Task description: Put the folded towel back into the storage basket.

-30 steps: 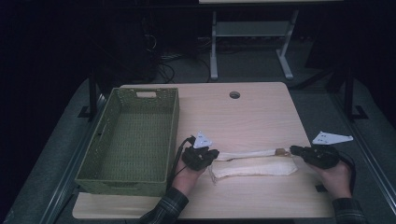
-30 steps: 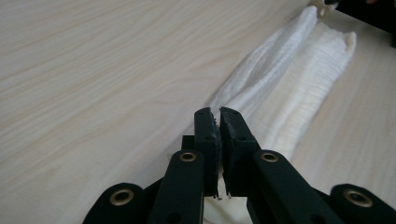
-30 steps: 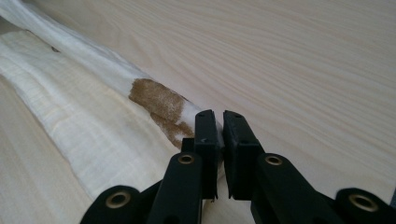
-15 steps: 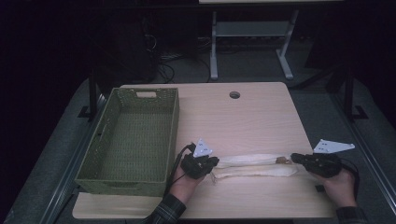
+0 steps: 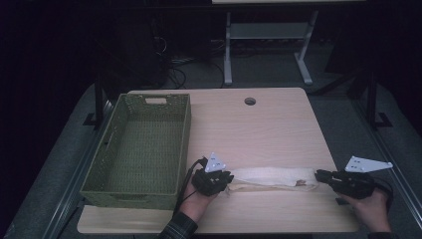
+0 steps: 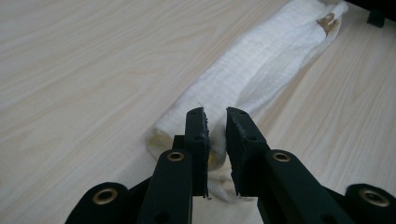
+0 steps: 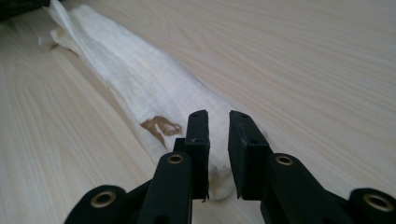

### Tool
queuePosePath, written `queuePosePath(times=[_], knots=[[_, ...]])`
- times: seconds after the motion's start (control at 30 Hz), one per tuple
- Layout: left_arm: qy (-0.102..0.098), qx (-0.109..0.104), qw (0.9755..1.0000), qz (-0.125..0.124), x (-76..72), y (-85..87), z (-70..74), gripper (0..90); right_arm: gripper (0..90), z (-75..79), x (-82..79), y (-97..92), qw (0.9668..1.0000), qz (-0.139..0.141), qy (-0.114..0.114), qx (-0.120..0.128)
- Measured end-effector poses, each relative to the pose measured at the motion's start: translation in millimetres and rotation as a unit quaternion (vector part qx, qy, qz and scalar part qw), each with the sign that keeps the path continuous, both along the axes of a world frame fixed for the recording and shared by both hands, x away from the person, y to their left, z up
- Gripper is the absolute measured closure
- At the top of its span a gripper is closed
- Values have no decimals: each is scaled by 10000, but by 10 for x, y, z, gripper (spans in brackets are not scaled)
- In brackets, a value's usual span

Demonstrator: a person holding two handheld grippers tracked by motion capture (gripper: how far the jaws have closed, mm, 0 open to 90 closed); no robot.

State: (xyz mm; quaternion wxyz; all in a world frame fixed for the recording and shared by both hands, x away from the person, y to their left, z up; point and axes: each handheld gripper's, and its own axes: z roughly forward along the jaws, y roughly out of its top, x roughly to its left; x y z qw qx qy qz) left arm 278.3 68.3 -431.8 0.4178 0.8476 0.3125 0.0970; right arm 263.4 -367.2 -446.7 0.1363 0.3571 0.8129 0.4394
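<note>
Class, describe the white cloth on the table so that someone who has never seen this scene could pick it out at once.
Start at the light wooden table and find the green woven basket on its left side. Right of the basket, near the front edge, lies the white cloth, folded into a long narrow strip between the left hand-held gripper and the right hand-held gripper. It is the only white, soft thing there, with a small brown stain near its right end.

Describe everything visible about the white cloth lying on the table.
The white cloth is folded into a long narrow band with a ribbed, gauzy weave, lying flat along the near part of the wooden table, right of the green basket. A small brown mark sits near its right end. The left gripper and right gripper stand at its two ends, jaws slightly parted after just opening, no longer pinching it.
</note>
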Motion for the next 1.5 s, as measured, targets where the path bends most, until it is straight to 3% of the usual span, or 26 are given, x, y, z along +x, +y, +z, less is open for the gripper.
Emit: queuePosePath(times=[0.1,0.2,0.3,0.43,0.5,0.53,0.63,0.73,0.83,0.93,1.07,1.17,1.23,1.5], knots=[[-67,-160,9998,-11,12,37,37,776,799,19,27,15,9999,39,-8,108],[-41,-353,9994,20,11,49,68,770,819,-28,66,73,9998,164,118,11],[-25,-283,9996,-47,22,20,53,772,837,-93,63,118,9991,255,297,-149],[171,-177,9994,-225,52,-86,-72,790,842,-143,28,127,9982,295,434,-297],[130,223,9991,-329,62,-149,-139,789,850,-155,-10,119,9980,279,448,-361],[125,516,9978,-396,70,-185,-182,790,853,-163,-17,117,9979,281,459,-363],[251,800,9955,-448,93,-228,-274,790,866,-202,-38,111,9969,264,585,-453],[242,867,9949,-456,103,-232,-275,791,883,-213,-36,117,9965,276,574,-542],[221,849,9951,-452,93,-235,-271,779,884,-204,-36,132,9964,261,550,-589],[458,487,9967,-469,73,-185,-222,677,897,-146,-71,119,9976,202,449,-495],[321,237,9982,-450,4,-110,-122,559,898,-110,-137,130,9979,200,532,-301],[220,152,9985,-479,-27,-85,-77,479,898,-166,-149,167,9970,235,656,-334],[188,219,9984,-488,-59,-84,-77,424,898,-186,-128,187,9965,217,688,-429],[225,215,9985,-453,-69,-62,-147,328,898,-211,-13,217,9956,165,682,-629]])
